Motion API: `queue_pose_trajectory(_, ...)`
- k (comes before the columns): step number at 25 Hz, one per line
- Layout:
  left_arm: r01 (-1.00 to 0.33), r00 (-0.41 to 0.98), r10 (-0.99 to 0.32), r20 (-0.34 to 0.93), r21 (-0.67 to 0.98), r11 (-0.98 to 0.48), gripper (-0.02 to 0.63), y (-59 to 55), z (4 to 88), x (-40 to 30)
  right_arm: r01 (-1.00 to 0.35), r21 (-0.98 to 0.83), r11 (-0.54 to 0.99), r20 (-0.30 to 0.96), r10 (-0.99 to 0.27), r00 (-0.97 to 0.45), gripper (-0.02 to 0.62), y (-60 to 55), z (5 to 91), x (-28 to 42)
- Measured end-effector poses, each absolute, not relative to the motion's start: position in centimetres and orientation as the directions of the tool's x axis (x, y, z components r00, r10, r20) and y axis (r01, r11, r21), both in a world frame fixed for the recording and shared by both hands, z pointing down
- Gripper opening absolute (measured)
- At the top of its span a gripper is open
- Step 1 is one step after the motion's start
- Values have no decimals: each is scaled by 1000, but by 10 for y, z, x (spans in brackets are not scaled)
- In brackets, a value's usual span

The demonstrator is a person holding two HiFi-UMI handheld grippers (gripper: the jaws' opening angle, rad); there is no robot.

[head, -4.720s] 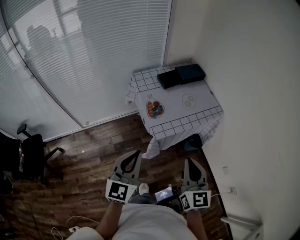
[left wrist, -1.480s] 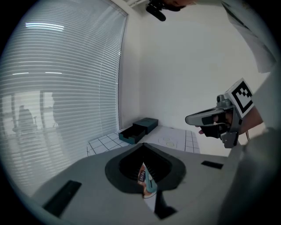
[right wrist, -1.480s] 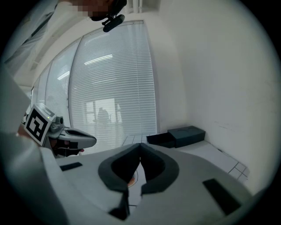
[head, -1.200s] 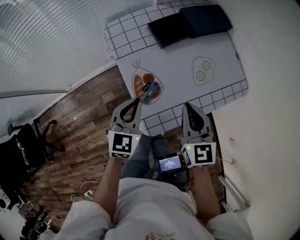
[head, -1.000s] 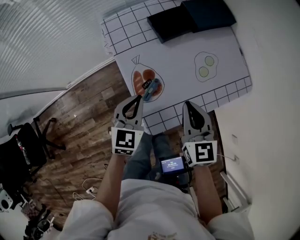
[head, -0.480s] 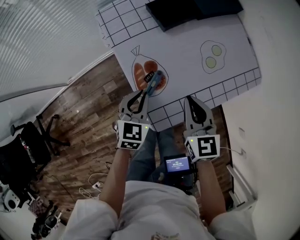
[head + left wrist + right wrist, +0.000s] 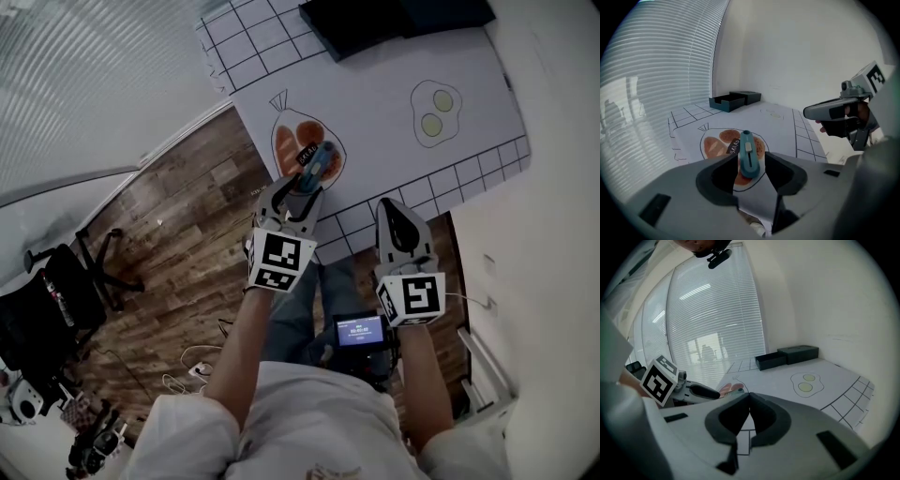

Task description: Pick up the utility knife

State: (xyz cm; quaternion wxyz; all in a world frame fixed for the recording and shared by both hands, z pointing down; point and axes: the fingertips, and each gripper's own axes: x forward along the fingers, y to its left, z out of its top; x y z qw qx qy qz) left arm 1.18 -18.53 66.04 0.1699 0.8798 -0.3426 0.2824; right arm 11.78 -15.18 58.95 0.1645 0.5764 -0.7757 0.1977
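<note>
Straddling the near end of the utility knife (image 7: 748,157), the left gripper (image 7: 300,187) holds its jaws spread, one either side of the blue handle. No pinch yet; contact with the handle cannot be confirmed. The knife lies flat at the person's 12 o'clock, on the bread drawing (image 7: 289,145), long axis pointing away from them.

Right gripper (image 7: 750,397): jaws pressed together, nothing in them, idling over the table's near edge at about 1 o'clock.

Risks, as I judge them:
- Only the tail of the handle sits between the jaws. Closing there could let the far end droop or pivot on the lift.
- The handle looks smooth and rounded, so an off-centre squeeze may squirt it forward across the sheet.
- A low jaw could snag the cloth and drag it.

Surface: small table under a white sheet (image 7: 394,141) with grid borders. A fried egg drawing (image 7: 433,98) lies at 2 o'clock from the knife, dark open boxes (image 7: 375,19) at the far end.

Room: blinds (image 7: 75,75) from 9 to 11 o'clock, plain wall (image 7: 562,141) at 3, wooden floor (image 7: 178,216), office chair (image 7: 56,300) at 8.
</note>
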Motion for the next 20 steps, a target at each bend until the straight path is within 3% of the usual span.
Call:
queue_pose_trajectory(11, -700, 552, -497, 670, 48, -713, 181, -194, 673, 17, -959, -117, 257, 493, -823, -281, 6, -149, 590, 117)
queue_pose_trajectory(20, -698, 568, -471, 675, 92, -710, 146, -196, 674, 14, -956, -133, 262, 503, -813, -292, 6, -141, 591, 113)
